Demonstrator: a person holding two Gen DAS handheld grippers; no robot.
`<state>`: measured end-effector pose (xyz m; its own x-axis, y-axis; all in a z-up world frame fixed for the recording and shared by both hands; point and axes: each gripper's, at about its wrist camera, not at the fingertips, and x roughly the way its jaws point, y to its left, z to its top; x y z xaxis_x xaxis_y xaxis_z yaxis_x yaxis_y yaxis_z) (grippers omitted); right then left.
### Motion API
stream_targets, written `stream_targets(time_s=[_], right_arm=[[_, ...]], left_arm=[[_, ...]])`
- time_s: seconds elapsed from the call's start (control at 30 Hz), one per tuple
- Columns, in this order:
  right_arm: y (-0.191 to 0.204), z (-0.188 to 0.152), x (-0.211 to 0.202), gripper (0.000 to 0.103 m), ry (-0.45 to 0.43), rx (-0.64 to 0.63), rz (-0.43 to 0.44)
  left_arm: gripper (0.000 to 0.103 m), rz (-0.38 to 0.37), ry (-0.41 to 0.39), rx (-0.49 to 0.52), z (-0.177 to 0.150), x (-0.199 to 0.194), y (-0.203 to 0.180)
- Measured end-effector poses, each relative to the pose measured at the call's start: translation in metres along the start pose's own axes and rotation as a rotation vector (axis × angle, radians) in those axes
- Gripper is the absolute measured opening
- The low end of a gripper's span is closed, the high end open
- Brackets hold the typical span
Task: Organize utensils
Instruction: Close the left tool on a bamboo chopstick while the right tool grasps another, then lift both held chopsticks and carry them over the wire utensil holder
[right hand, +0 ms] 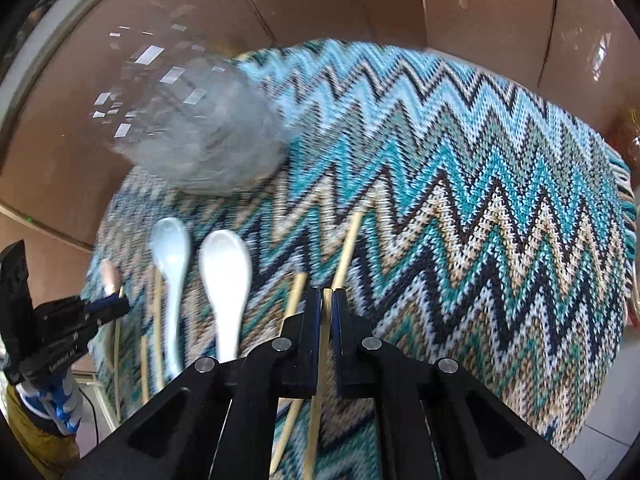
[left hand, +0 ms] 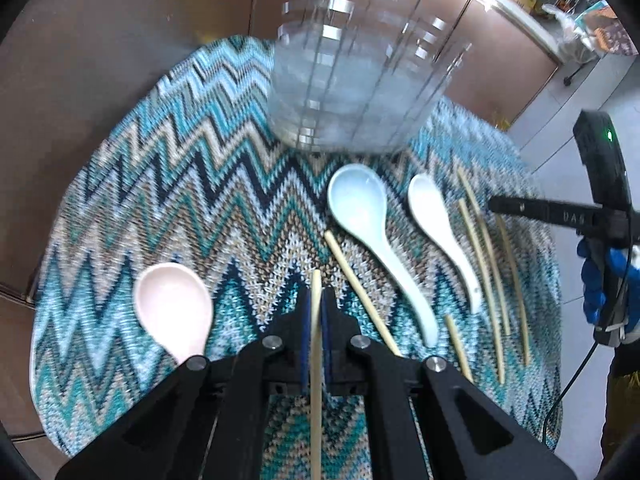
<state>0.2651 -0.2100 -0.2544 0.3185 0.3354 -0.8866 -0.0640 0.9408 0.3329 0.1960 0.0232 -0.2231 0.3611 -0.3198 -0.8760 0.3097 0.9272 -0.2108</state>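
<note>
My left gripper (left hand: 316, 300) is shut on a pale wooden chopstick (left hand: 316, 360) that runs back between its fingers, above the zigzag cloth. A pink spoon (left hand: 174, 308) lies to its left. A light blue spoon (left hand: 360, 216) and a white spoon (left hand: 432, 216) lie to its right, with several more chopsticks (left hand: 480, 264) around them. My right gripper (right hand: 327, 296) is shut on another chopstick (right hand: 322, 344), with the white spoon (right hand: 226, 272) and light blue spoon (right hand: 170, 256) to its left. A clear glass container (left hand: 352, 80) stands at the back, also in the right wrist view (right hand: 200, 132).
The table is covered by a teal, blue and beige zigzag knit cloth (left hand: 180, 168). Brown cardboard panels (right hand: 480, 4) stand behind it. The right gripper shows at the far right of the left wrist view (left hand: 560, 212). The left gripper shows at the left of the right wrist view (right hand: 80, 312).
</note>
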Motion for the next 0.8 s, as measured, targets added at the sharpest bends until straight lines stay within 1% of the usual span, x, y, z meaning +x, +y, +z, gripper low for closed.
stream_targets(time_s=[0.13, 0.23, 0.27, 0.33, 0.4, 0.43, 0.5, 0.53, 0.6, 0.63, 0.7, 0.73, 0.77, 0.8], right_arm=[[0.009, -0.014, -0.03, 0.005, -0.058, -0.018, 0.03], [0.022, -0.025, -0.064, 0.005, -0.136, -0.053, 0.049], [0.026, -0.023, -0.073, 0.005, -0.154, -0.061, 0.047], [0.038, -0.025, -0.099, 0.005, -0.222, -0.098, 0.068], [0.058, -0.024, -0.132, 0.005, -0.315, -0.146, 0.091], [0.066, -0.022, -0.15, 0.005, -0.367, -0.169, 0.118], [0.086, -0.019, -0.172, 0.005, -0.451, -0.209, 0.138], [0.097, -0.016, -0.182, 0.005, -0.496, -0.228, 0.15], [0.115, -0.01, -0.204, 0.005, -0.605, -0.262, 0.186], [0.123, -0.005, -0.213, 0.005, -0.668, -0.276, 0.2], [0.131, 0.003, -0.224, 0.005, -0.748, -0.29, 0.211], [0.135, 0.009, -0.227, 0.005, -0.792, -0.296, 0.205], [0.136, 0.015, -0.227, 0.005, -0.818, -0.301, 0.196], [0.136, 0.02, -0.226, 0.005, -0.836, -0.302, 0.193]], left_arm=[[0.004, 0.003, -0.078, -0.014, -0.003, -0.037, 0.001], [0.004, 0.001, -0.145, -0.031, -0.002, -0.065, 0.0], [0.004, 0.004, -0.176, -0.038, 0.001, -0.077, -0.001], [0.004, -0.001, -0.253, -0.057, 0.008, -0.102, -0.004], [0.004, 0.001, -0.344, -0.074, 0.019, -0.13, -0.007], [0.004, 0.007, -0.394, -0.083, 0.026, -0.143, -0.01], [0.004, -0.011, -0.516, -0.114, 0.044, -0.173, -0.012], [0.004, -0.018, -0.556, -0.125, 0.05, -0.182, -0.012], [0.004, -0.034, -0.696, -0.162, 0.066, -0.205, -0.014], [0.004, -0.034, -0.752, -0.181, 0.073, -0.212, -0.015], [0.004, -0.042, -0.876, -0.218, 0.09, -0.223, -0.016], [0.004, -0.04, -0.907, -0.227, 0.096, -0.223, -0.016], [0.004, -0.025, -0.956, -0.236, 0.106, -0.222, -0.017], [0.004, -0.014, -0.983, -0.24, 0.115, -0.218, -0.016]])
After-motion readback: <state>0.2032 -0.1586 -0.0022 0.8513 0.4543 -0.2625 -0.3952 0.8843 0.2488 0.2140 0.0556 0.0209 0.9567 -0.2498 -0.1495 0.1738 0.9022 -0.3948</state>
